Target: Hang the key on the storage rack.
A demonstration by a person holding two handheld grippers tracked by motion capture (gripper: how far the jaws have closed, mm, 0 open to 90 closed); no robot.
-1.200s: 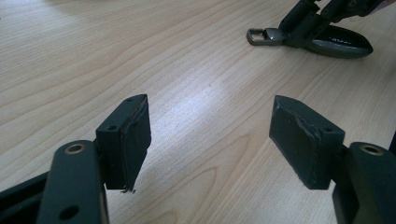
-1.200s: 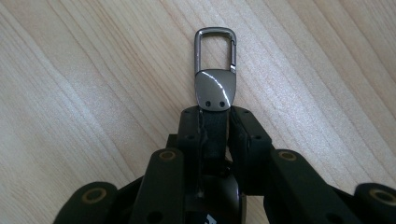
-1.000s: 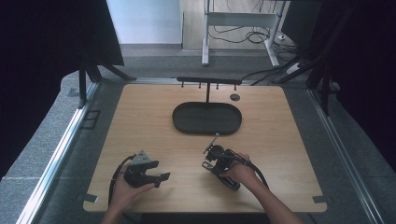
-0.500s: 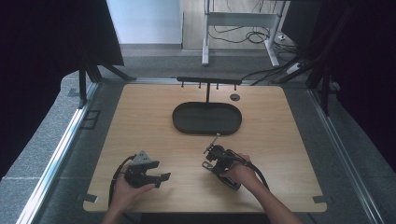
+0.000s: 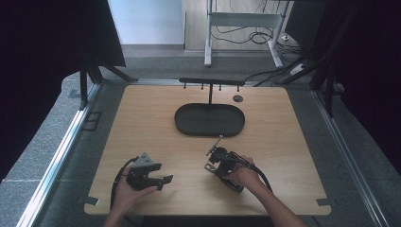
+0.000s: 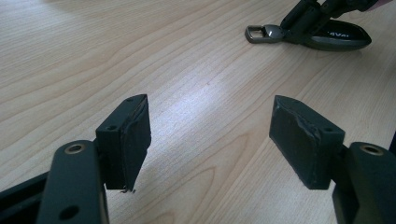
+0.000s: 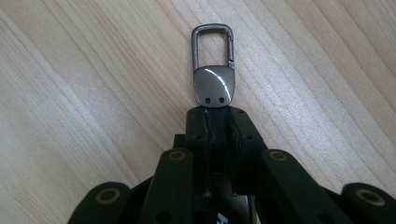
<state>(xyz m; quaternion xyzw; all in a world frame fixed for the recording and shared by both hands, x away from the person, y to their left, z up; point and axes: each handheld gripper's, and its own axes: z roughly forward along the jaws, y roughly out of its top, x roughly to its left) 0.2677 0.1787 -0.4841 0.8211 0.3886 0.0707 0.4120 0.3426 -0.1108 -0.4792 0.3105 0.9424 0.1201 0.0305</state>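
Observation:
A key fob lies on the wooden table. Its grey metal snap clip (image 7: 213,60) sticks out past my right gripper (image 7: 217,116), which is shut on the dark strap just behind the clip. The dark fob body (image 6: 338,39) lies flat on the wood, with the clip (image 6: 261,32) at its end. In the high view my right gripper (image 5: 213,160) sits at the front middle of the table, pointing away from the person. My left gripper (image 6: 210,126) is open with bare wood between its pads, low at the front left (image 5: 163,181), apart from the fob.
A black oval tray (image 5: 182,120) lies at the middle back. Behind it stands a black rack (image 5: 211,82) with small hooks, and a small round disc (image 5: 238,98) lies to its right. A metal rail (image 5: 61,146) runs along the table's left edge.

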